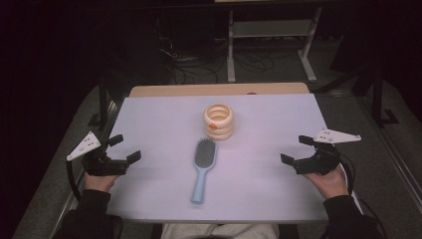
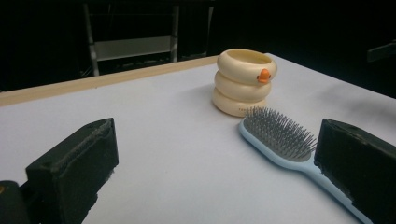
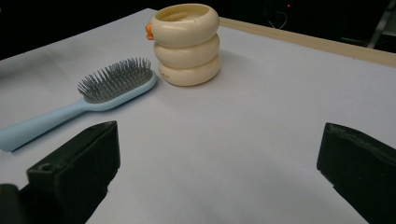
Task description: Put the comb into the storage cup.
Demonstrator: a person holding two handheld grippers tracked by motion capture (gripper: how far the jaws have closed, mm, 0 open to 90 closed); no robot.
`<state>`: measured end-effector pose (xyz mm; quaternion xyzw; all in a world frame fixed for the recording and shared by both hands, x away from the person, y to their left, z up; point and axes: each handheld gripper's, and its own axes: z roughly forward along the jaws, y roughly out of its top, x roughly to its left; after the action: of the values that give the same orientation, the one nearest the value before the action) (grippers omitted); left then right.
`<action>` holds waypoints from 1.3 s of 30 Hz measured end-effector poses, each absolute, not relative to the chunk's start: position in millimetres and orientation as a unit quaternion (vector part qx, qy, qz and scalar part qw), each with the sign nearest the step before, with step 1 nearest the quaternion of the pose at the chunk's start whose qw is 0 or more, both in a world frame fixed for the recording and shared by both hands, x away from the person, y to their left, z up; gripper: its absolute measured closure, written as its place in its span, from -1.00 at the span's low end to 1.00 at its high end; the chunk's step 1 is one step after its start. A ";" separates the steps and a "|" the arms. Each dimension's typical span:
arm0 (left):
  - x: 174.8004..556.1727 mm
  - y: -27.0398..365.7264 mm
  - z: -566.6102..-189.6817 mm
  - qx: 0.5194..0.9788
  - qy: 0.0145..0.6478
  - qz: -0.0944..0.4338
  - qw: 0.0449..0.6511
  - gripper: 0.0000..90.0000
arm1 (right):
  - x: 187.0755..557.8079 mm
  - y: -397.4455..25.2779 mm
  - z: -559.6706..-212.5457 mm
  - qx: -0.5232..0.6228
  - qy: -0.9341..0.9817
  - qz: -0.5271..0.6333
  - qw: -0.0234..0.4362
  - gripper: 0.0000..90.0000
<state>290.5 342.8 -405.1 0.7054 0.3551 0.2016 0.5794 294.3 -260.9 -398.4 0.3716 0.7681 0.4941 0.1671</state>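
1. Blue plastic is what I'm dealing with: the hairbrush (image 1: 203,169) lies flat mid-table, bristles up, its head just beside the cream ringed holder (image 1: 218,121), its handle pointing back toward me.
2. My left gripper (image 1: 121,149) sits near the left edge of the table (image 1: 278,124), jaws spread wide with nothing between them; in the left gripper view the hairbrush (image 2: 280,137) lies ahead, toward the right jaw.
3. My right gripper (image 1: 296,149) is at the far right, equally wide open and empty, well apart from the hairbrush (image 3: 93,100).
4. I judge the brush light and rigid, the smooth handle a little slippery, the bristles springy and a poor place to pinch.
5. I'd grip across the narrow handle, close to the head, so it doesn't pivot.
6. The cream ringed holder (image 3: 187,44) looks light enough to tip if bumped.
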 end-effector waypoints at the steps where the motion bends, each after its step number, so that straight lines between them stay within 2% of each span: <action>1: 291.0 341.7 -404.3 0.706 0.355 0.204 0.578 -1.00 | 294.3 -261.1 -398.4 0.372 0.768 0.495 0.166 -1.00; 24: 298.1 320.1 -381.9 0.738 0.316 0.181 0.569 -1.00 | 294.5 -260.5 -398.6 0.369 0.770 0.493 0.167 -1.00; 39: 309.8 282.4 -368.5 0.768 0.279 0.153 0.556 -1.00 | 294.2 -259.5 -398.7 0.367 0.772 0.492 0.166 -1.00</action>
<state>309.8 282.4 -368.5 0.7683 0.2786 0.1532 0.5556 294.2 -259.5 -398.7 0.3666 0.7723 0.4916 0.1659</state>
